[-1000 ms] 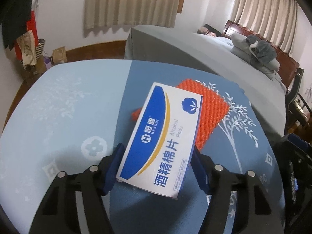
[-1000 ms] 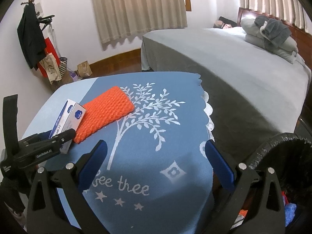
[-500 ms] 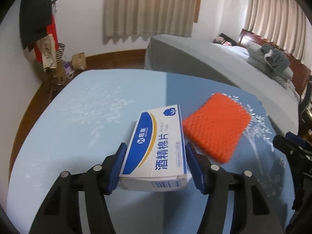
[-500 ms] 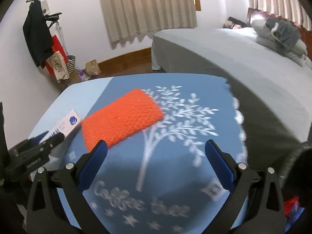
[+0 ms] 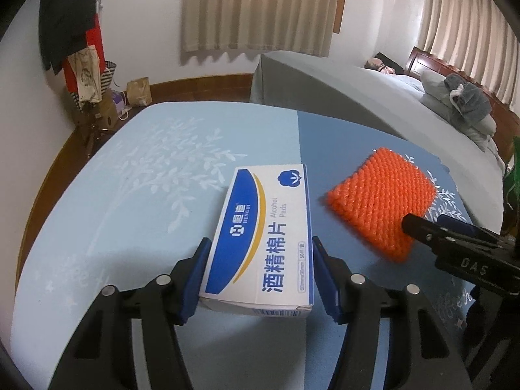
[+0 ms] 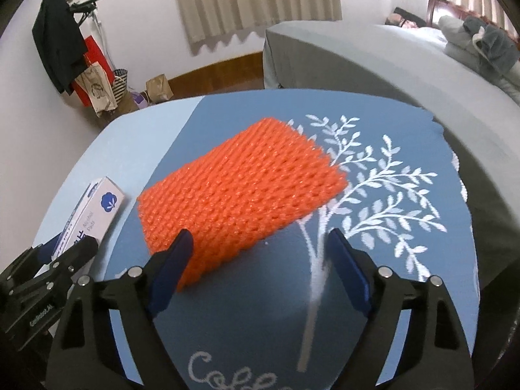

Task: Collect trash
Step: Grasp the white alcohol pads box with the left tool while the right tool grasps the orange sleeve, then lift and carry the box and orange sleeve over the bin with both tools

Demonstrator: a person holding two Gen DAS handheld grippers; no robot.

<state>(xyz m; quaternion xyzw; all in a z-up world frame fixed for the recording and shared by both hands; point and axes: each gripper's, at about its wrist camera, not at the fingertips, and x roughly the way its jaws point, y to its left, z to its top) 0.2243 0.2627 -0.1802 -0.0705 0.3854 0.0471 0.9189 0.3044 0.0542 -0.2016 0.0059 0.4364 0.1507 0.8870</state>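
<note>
- Left wrist view: your left gripper [image 5: 258,279] clamps the alcohol-pad box [image 5: 261,237] by its long sides, at the tablecloth [image 5: 130,195]; lift and carry it off next.
- Right wrist view: your right gripper [image 6: 258,271], jaws apart and just been closing, reaches the orange foam net [image 6: 240,195] beside the box; only the left pad overlaps its corner, so centre it before squeezing.

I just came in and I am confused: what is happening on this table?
A person with two tongs is collecting trash. The left tongs are shut on a box of alcohol pads. The right tongs, open and just closing, are at the near corner of an orange foam net lying on the blue cloth.
</note>
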